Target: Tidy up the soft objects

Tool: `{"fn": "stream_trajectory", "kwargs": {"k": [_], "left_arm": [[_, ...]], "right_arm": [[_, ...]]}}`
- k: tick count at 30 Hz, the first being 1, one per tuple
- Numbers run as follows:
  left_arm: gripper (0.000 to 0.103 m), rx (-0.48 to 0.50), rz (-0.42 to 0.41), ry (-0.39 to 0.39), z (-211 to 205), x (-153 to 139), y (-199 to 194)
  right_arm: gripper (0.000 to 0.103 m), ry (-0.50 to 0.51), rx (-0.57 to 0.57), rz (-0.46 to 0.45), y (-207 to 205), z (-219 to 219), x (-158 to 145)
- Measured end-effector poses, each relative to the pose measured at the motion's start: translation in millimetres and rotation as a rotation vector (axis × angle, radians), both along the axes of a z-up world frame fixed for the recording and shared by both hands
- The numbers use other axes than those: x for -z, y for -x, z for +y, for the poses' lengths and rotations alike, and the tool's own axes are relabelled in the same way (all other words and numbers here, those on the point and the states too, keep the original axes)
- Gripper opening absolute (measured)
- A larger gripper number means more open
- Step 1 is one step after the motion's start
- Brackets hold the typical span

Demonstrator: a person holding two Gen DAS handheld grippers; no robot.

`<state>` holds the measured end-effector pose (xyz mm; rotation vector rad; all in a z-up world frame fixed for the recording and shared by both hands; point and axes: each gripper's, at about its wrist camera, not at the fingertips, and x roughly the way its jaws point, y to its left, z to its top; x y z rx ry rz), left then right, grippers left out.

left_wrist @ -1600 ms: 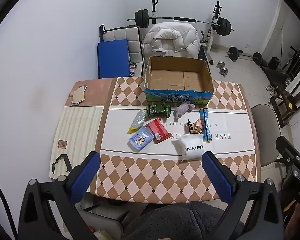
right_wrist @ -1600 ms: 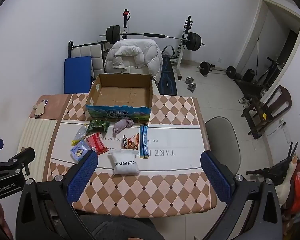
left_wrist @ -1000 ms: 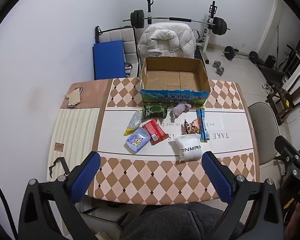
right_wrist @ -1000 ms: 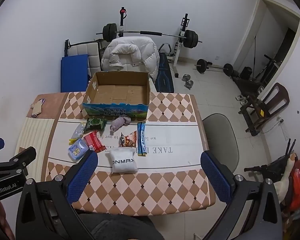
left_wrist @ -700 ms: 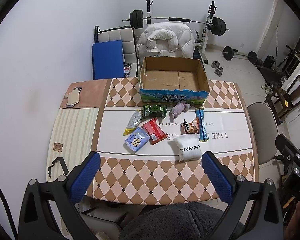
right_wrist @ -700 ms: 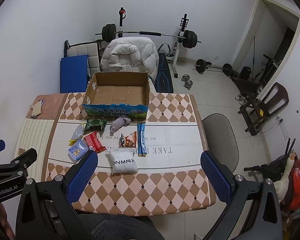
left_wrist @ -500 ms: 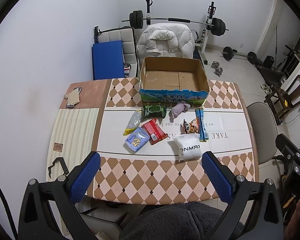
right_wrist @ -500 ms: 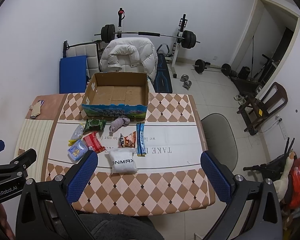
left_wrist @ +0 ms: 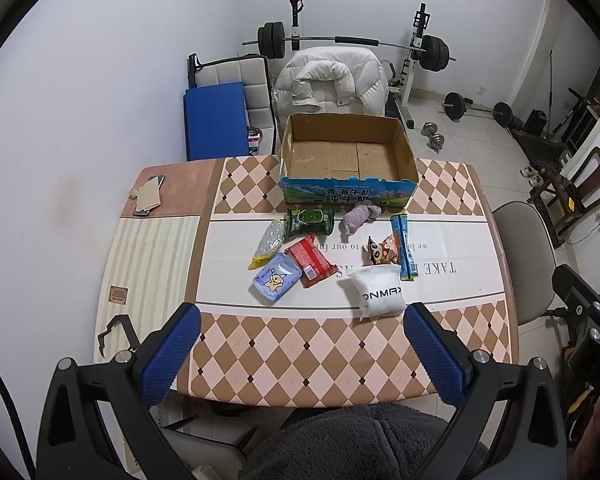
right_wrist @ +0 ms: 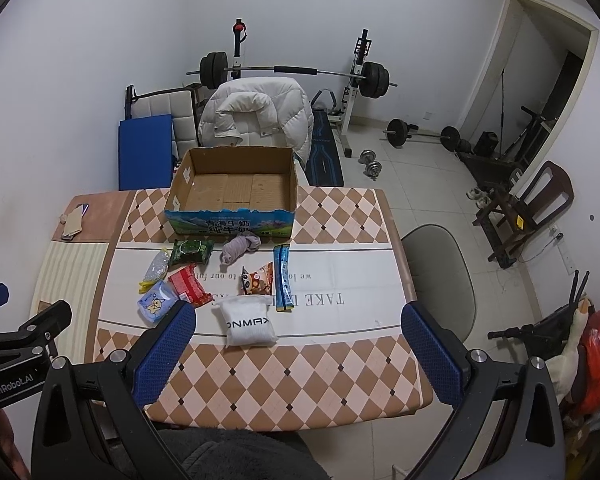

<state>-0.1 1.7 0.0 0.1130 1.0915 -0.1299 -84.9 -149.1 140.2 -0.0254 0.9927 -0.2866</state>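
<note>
An open, empty cardboard box (left_wrist: pixel 346 158) (right_wrist: pixel 236 186) stands at the table's far side. In front of it lie several soft packs: a green pack (left_wrist: pixel 310 221), a purple cloth (left_wrist: pixel 360 217), a red pack (left_wrist: pixel 311 261), a blue-white tissue pack (left_wrist: pixel 277 282), a silver-yellow pouch (left_wrist: pixel 270 242), a cartoon snack bag (left_wrist: pixel 382 250), a blue stick pack (left_wrist: pixel 403 246) and a white OMNAX pouch (left_wrist: pixel 378 296) (right_wrist: pixel 247 322). My left gripper (left_wrist: pixel 300 350) and right gripper (right_wrist: pixel 298 350) are both open and empty, held high above the table's near edge.
The table (left_wrist: pixel 300 360) has a checkered cover. A phone and card (left_wrist: pixel 146 196) lie at its far left, a black clip (left_wrist: pixel 114 330) at its left edge. A grey chair (right_wrist: pixel 436 272) stands to the right. A white jacket on a chair (left_wrist: pixel 334 80) and weights stand behind.
Both grippers have pulled back and up slightly, so the table looks a bit smaller and farther. Nothing on the table has moved.
</note>
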Motion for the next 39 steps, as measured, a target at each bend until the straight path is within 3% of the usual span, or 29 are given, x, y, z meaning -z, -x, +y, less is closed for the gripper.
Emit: {"fn": "stream_trajectory", "kwargs": {"k": [39], "left_arm": [[0.103,0.001,-0.002,0.008,1.2,-3.1,3.4]], "right_arm": [[0.103,-0.001,-0.006,-0.008,6.6,-1.2,-0.4]]}}
